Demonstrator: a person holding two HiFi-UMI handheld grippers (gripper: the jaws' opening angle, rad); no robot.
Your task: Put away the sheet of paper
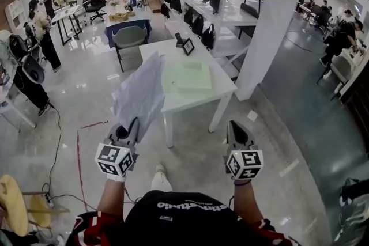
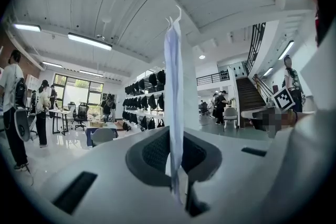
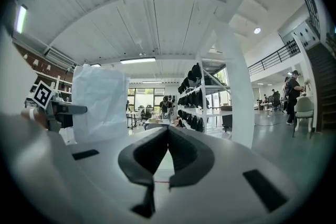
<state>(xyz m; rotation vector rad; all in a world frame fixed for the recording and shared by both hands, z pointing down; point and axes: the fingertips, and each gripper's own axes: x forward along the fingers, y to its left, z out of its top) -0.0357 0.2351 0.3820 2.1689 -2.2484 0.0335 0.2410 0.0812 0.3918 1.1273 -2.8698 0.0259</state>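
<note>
We are pinching the sheet of paper (image 1: pixel 140 95) in our left claw (image 1: pixel 134 124), its jaws closed tight on the sheet's lower part, so the paper is standing upright in the air by the near left corner of the white surface (image 1: pixel 199 99). Our right claw (image 1: pixel 233 127) is hovering level alongside, jaws together and gripping nothing.

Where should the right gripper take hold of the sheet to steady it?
Probably the free far edge of the sheet, opposite the near edge the left gripper pinches. Come from the right: the sheet stands upright and unsupported, and the right gripper, shut and empty, is on that side.
</note>
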